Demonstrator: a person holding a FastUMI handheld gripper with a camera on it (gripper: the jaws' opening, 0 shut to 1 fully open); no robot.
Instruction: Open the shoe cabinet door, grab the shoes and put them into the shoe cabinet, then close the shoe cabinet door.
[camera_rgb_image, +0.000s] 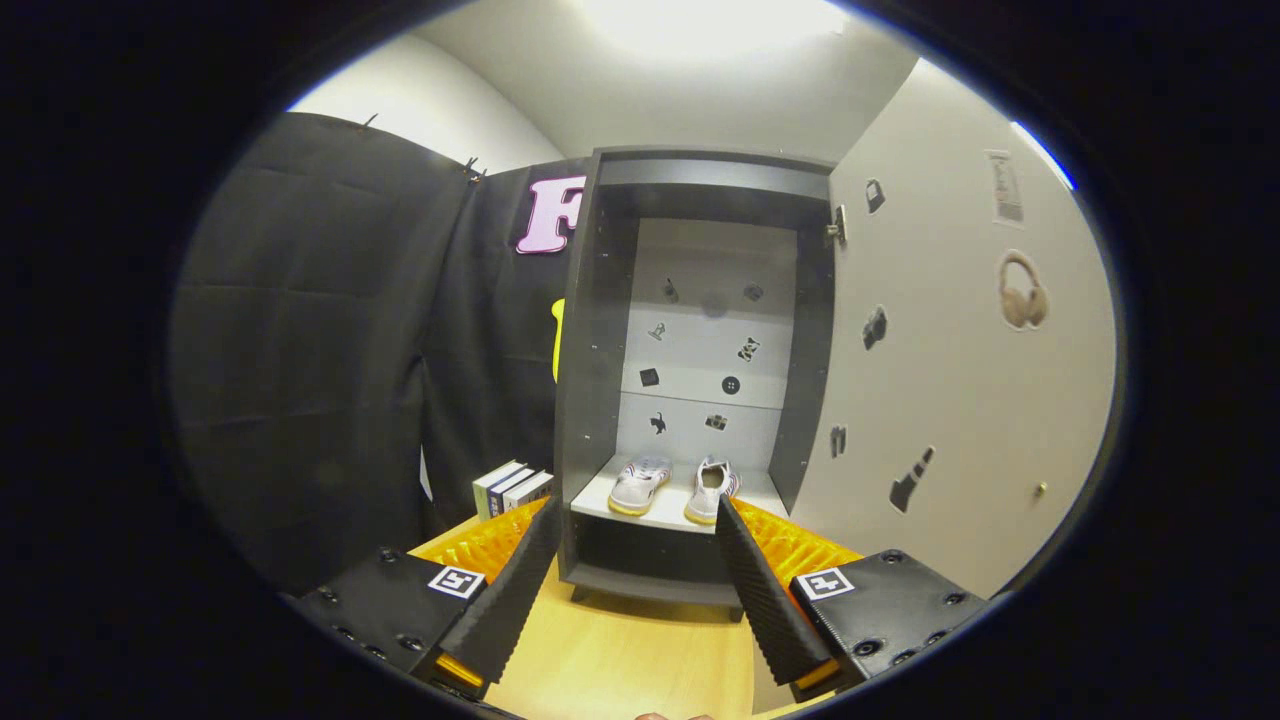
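Two shoes (676, 488) sit on the open shoe cabinet (690, 370) shelf, beyond the spread, empty jaws.

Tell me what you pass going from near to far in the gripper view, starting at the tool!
Tool, open and holding nothing → wooden table → shoe cabinet front edge → two shoes on its shelf → stickered back panel.

Matt dark cabinet (590, 400), smooth wooden tabletop (620, 650), ribbed claw (635, 515) pads (760, 590)
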